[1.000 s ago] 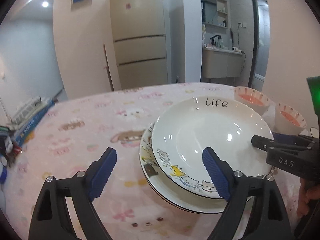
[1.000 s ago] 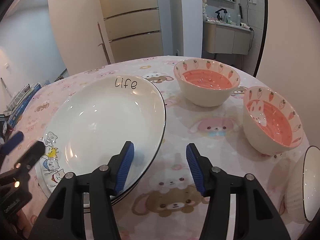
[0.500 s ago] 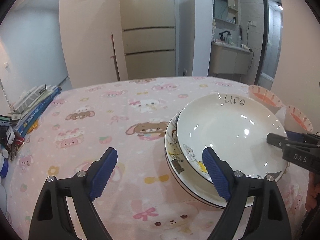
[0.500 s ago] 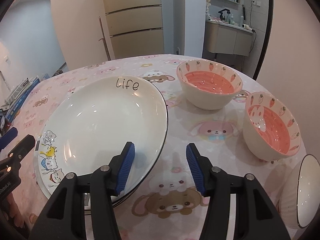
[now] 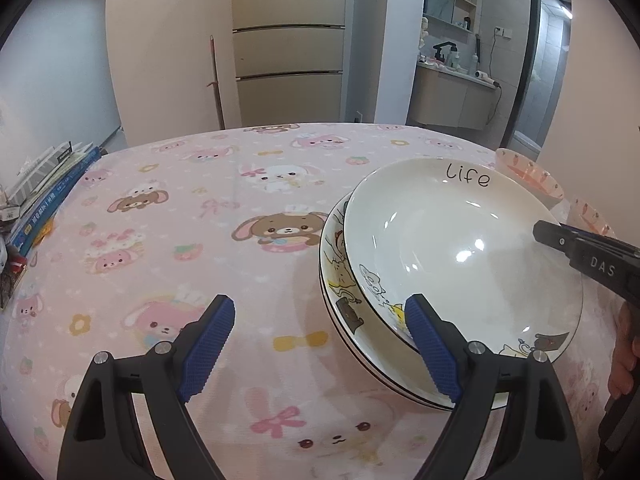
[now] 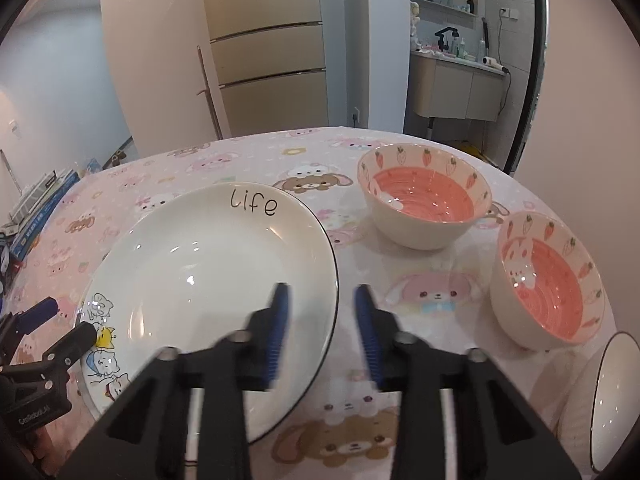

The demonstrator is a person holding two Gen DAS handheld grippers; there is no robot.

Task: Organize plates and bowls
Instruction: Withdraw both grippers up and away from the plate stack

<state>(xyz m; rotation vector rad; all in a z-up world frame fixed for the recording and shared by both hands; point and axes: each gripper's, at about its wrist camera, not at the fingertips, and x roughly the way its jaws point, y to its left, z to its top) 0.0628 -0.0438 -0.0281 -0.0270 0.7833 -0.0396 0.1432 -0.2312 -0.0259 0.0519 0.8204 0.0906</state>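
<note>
At frame centre, the white "life" ceramic plate tops a cartoon-printed plate; the left hand-held gripper gapes wide, empty; the right hand-held gripper straddles its rim, part-open.

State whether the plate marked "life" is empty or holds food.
Empty: the "life" plate shows only bare glossy white inside, stacked on another plate.

Two plates, stacked: top plate and lower plate. Two pink bowls: far bowl and near bowl. One white bowl, partly out of frame. One pile of books; exact number cannot be counted.
</note>
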